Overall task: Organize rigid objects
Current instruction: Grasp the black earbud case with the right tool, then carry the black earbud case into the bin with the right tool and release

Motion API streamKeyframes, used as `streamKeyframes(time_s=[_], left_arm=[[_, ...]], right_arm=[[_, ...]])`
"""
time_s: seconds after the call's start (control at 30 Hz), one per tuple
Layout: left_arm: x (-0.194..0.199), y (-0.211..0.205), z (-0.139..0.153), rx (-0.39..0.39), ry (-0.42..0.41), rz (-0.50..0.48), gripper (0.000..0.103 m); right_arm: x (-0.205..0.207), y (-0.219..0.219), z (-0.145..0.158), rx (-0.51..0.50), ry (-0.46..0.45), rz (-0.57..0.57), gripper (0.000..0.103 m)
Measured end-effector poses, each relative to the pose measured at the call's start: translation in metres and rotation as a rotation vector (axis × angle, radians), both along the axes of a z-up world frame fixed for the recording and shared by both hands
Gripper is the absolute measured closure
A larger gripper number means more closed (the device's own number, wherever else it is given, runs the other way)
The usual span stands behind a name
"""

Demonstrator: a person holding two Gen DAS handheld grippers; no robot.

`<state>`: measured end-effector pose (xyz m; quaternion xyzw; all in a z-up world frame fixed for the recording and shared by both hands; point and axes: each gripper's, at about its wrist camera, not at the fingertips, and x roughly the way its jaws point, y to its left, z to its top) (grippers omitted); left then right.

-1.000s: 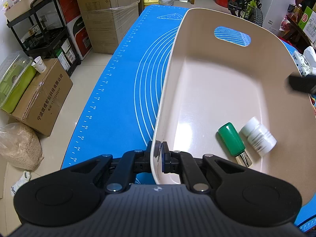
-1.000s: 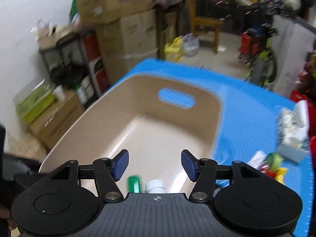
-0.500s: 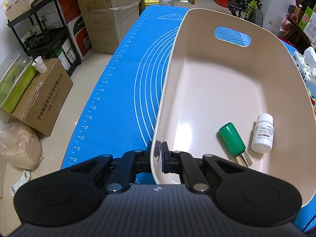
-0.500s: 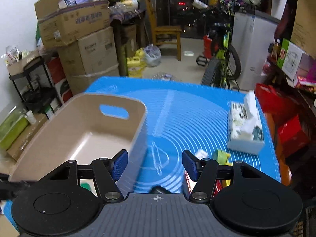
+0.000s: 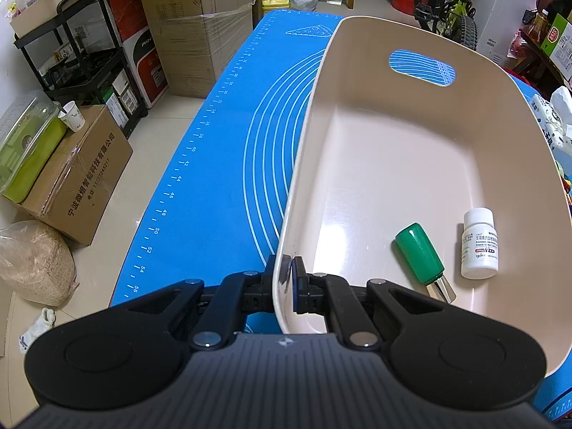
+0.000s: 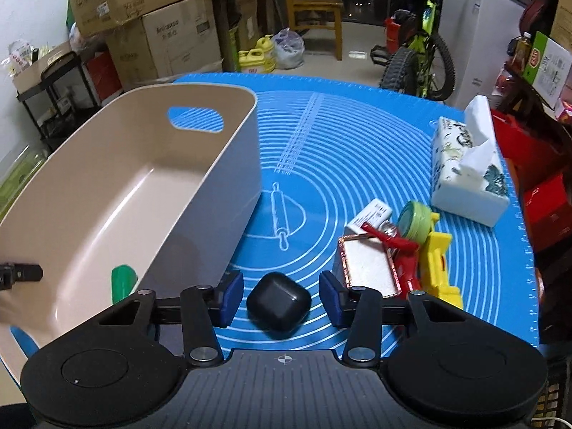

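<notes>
Two grippers are at work. Nearest, the right gripper [image 6: 280, 302] has its jaws spread wide around a small black case [image 6: 279, 304] lying on the blue mat [image 6: 321, 150] of the desk, touching neither side. The left gripper [image 5: 287, 279] has its jaws clamped on the near rim of the beige bin [image 5: 393, 164], which already holds a green-handled tool [image 5: 420, 254] and a white bottle [image 5: 479, 245]. Beyond the case lies a pile of small items [image 6: 393, 246]. The rounded, smooth case could squirt out if the jaws close off-centre.
</notes>
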<state>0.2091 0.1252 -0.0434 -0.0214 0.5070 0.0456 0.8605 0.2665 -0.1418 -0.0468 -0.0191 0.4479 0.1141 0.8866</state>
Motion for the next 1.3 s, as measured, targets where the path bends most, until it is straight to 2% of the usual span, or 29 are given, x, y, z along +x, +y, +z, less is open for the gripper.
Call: streamKeyframes(time_s=[0.3,0.4,0.5,0.9,1.1,1.3], left_arm=[[0.0,-0.001,0.0,-0.001,0.0,0.002,0.094],[0.0,-0.001,0.0,0.0,0.001,0.002,0.094],[0.001,-0.001,-0.001,0.004,0.002,0.003,0.093],[0.001,-0.002,-0.002,0.01,0.001,0.006,0.093],[0.001,-0.002,-0.001,0.008,0.001,0.007,0.093],[0.001,-0.002,-0.001,0.008,0.0,0.007,0.093]], right_arm=[[0.013,0.017,-0.031,-0.067,0.035,0.044,0.046],[0.016,0.016,-0.038,-0.079,0.02,0.036,0.045],[0.018,0.013,-0.042,-0.057,0.017,0.025,0.042],[0.016,0.013,-0.043,-0.059,0.005,0.042,0.042],[0.014,0.018,-0.046,-0.101,-0.008,0.099,0.04],[0.012,0.03,-0.055,-0.189,-0.021,0.146,0.038]])
